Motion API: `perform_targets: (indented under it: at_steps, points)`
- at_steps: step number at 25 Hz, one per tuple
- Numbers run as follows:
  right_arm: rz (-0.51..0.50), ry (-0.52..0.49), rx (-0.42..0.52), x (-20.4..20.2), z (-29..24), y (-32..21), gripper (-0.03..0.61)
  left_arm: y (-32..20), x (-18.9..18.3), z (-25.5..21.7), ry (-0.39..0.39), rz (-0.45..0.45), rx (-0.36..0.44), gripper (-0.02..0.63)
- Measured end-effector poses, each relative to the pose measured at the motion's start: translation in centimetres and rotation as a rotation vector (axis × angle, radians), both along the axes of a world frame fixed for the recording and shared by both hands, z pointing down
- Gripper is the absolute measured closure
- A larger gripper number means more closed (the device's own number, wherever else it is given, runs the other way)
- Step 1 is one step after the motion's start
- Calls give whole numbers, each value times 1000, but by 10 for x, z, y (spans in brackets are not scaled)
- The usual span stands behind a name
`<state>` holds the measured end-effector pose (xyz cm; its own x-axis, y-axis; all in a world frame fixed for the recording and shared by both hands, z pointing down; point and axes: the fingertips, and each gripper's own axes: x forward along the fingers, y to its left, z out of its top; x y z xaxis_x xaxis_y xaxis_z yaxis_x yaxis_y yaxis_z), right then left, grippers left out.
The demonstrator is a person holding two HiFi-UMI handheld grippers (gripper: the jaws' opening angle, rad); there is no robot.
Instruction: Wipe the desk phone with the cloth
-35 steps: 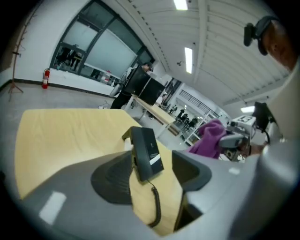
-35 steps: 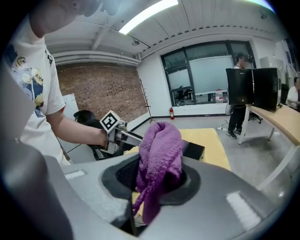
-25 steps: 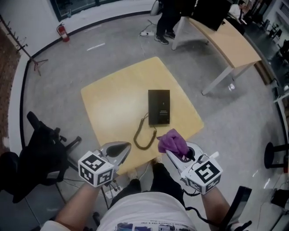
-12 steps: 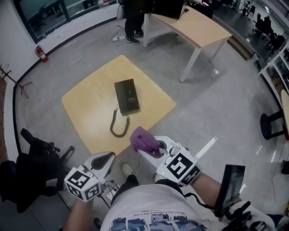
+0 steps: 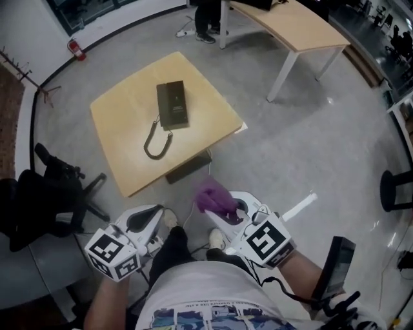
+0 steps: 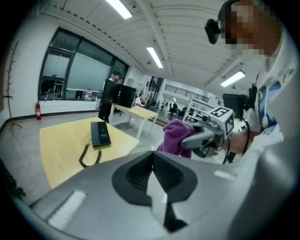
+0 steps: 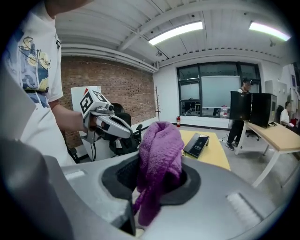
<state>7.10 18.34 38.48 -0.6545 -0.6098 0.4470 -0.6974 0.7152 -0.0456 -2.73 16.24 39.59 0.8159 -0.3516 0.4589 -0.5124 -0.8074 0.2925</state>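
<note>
The black desk phone [image 5: 171, 105] lies on a square yellow table [image 5: 122, 122], its coiled cord [image 5: 157, 143] trailing toward the near edge. Both grippers hang over the floor, well short of the table. My right gripper [image 5: 222, 207] is shut on a bunched purple cloth [image 5: 215, 195], which fills the jaws in the right gripper view [image 7: 159, 154]. My left gripper [image 5: 153, 214] is shut with nothing in it; its jaws meet in the left gripper view [image 6: 152, 171]. That view also shows the phone [image 6: 100, 134] far ahead and the cloth [image 6: 177, 136] to the right.
A black office chair [image 5: 45, 193] stands left of the table. A second desk [image 5: 290, 26] and a standing person [image 5: 208, 19] are at the far top. A dark box [image 5: 187, 169] sits on the floor under the table's near edge. A stool [image 5: 395, 190] is at right.
Both grippers and the head have drawn back from the table; the phone now lies farther off and the grippers hang over bare floor. The cloth stays in the right gripper.
</note>
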Motion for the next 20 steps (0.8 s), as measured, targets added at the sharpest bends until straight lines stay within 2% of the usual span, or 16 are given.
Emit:
perform_targets:
  at_steps: [4,11,20]
  points:
    - [12,16,27,19,-3,14,482,16,3,-4,-29,4,4,611]
    - [58,33,49,20,-3,32,481,32,-4,-6,-1,30,8,610]
    - [74,51,47,-39,-12,62,482,53,-46,-9,45,58,14,610]
